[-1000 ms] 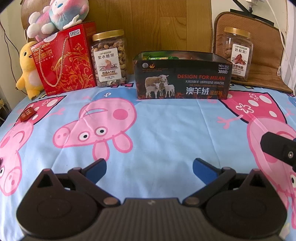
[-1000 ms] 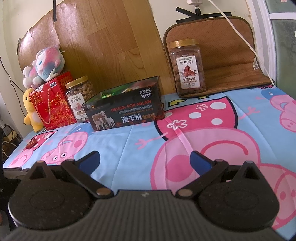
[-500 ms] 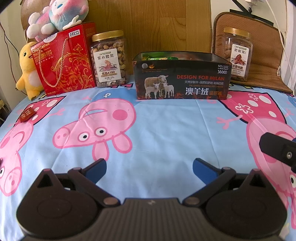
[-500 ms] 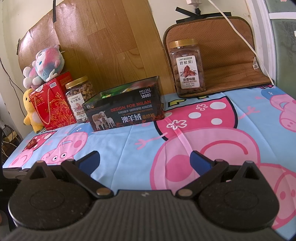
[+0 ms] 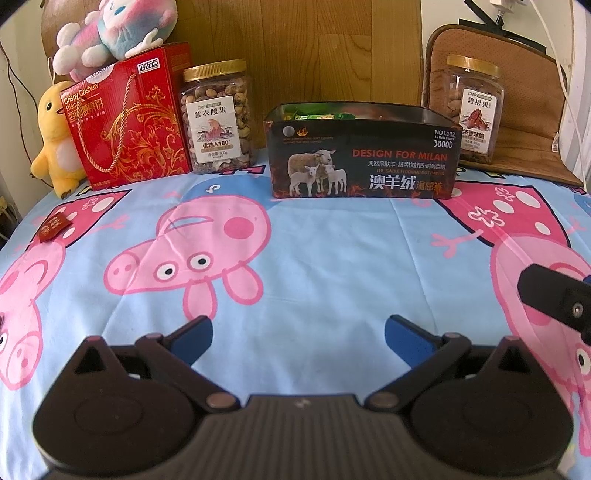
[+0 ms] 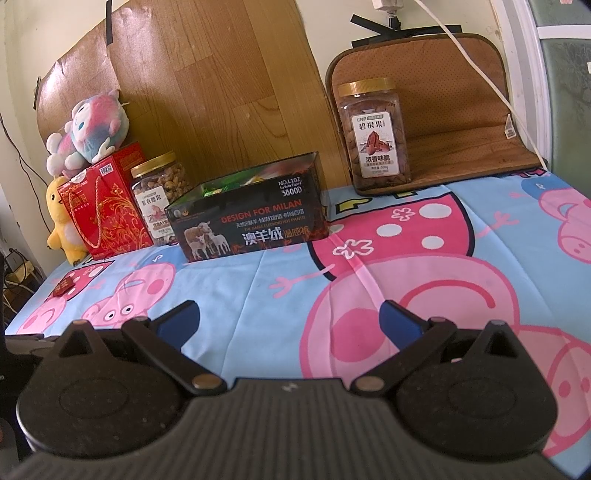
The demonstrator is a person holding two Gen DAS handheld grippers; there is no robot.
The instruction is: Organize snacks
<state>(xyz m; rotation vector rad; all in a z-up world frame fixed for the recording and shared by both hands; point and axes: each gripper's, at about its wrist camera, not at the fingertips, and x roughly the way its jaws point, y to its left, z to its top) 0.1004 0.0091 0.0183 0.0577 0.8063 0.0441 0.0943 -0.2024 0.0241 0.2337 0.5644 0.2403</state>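
A black open-top box [image 5: 364,158] [image 6: 251,218] with sheep printed on it stands at the back of the table, with green snack packets showing above its rim. A small dark red snack packet [image 5: 54,226] [image 6: 63,286] lies alone at the far left on the cloth. My left gripper [image 5: 298,332] hovers open over the near middle of the cloth, holding nothing. My right gripper [image 6: 290,317] is open too and empty, further right; part of it [image 5: 554,295] shows at the right edge of the left wrist view.
A red cashew gift box [image 5: 125,118], a cashew jar [image 5: 218,118], a yellow plush duck [image 5: 55,140] and a pink plush toy [image 5: 114,26] line the back left. A pecan jar [image 5: 474,110] [image 6: 375,136] stands on a brown mat [image 6: 461,122] at back right. The cloth [image 5: 332,258] carries pink pig prints.
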